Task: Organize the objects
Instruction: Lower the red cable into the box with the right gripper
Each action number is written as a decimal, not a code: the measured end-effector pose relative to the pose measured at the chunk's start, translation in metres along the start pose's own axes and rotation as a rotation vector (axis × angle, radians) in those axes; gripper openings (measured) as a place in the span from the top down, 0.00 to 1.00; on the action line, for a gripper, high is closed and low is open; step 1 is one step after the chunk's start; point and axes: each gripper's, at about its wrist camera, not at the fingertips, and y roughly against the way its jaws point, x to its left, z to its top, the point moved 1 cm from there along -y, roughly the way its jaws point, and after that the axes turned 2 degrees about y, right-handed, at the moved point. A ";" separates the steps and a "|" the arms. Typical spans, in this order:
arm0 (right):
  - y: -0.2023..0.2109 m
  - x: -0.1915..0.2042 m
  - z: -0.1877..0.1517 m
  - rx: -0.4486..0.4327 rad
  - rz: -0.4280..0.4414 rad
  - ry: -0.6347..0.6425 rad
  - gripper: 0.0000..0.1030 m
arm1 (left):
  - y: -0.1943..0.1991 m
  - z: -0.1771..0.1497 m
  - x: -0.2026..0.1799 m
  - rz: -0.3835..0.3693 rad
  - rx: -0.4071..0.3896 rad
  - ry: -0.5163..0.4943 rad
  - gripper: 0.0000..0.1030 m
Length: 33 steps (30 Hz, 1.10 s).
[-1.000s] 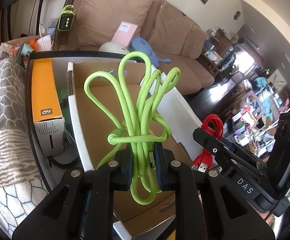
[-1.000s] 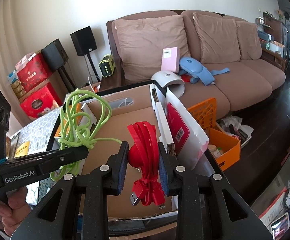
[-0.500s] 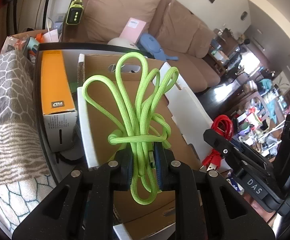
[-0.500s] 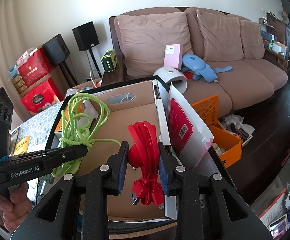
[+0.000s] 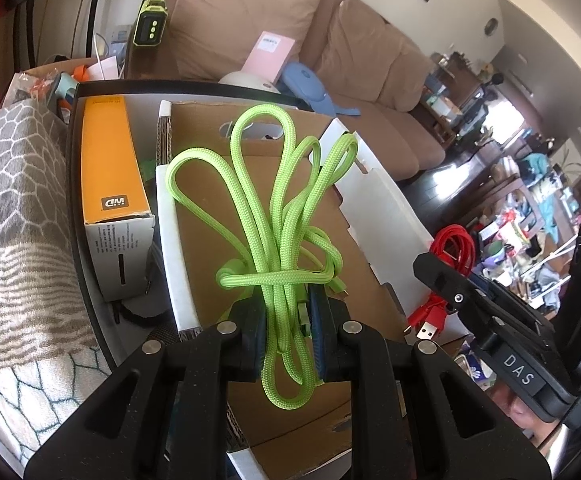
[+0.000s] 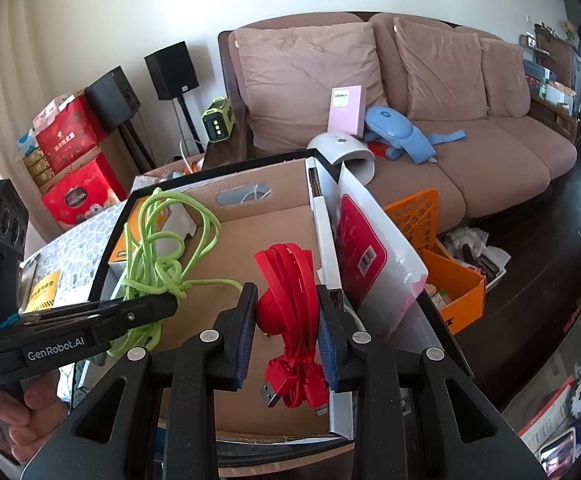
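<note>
You have a bundle in each hand, both poised over the open cardboard box (image 6: 274, 240). Your left hand-held gripper (image 5: 288, 332) is clamped on the green cord (image 5: 278, 216) just below its knotted wrap, so the long loops fan out above the pads and one loop hangs beneath. Your right hand-held gripper (image 6: 286, 328) is clamped on the red cable (image 6: 290, 292), with its USB plug dangling below the pads.

The step in hand looks like setting both bundles into the box, whose brown floor appears bare.

- Lower each bundle until its hanging end rests on the box floor before you ease the jaws apart; dropped from height, the loose green loops are likely to spring open or drape over the box wall.
- Keep the two bundles apart, green toward the side nearest the orange package (image 5: 110, 168), red toward the white flap (image 6: 324, 236), so the cords do not tangle.
- Watch the red cable's plug: it could catch on the near edge of the box as you bring it in.
- Tilt the green loops inward so they clear the rim.
- Draw each gripper straight back up so that no finger hooks a loop.
</note>
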 end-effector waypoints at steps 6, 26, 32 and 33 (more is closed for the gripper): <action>-0.001 -0.001 0.000 0.005 -0.001 -0.003 0.73 | -0.002 -0.001 -0.002 0.006 0.002 -0.013 0.84; -0.009 -0.004 -0.003 0.038 0.019 -0.031 0.73 | -0.006 -0.003 -0.009 0.035 0.006 -0.043 0.84; -0.014 0.000 -0.005 0.055 0.004 -0.016 0.73 | -0.008 -0.005 -0.011 0.046 0.009 -0.051 0.84; -0.014 0.000 -0.005 0.056 0.005 -0.016 0.73 | -0.008 -0.004 -0.012 0.048 0.008 -0.053 0.84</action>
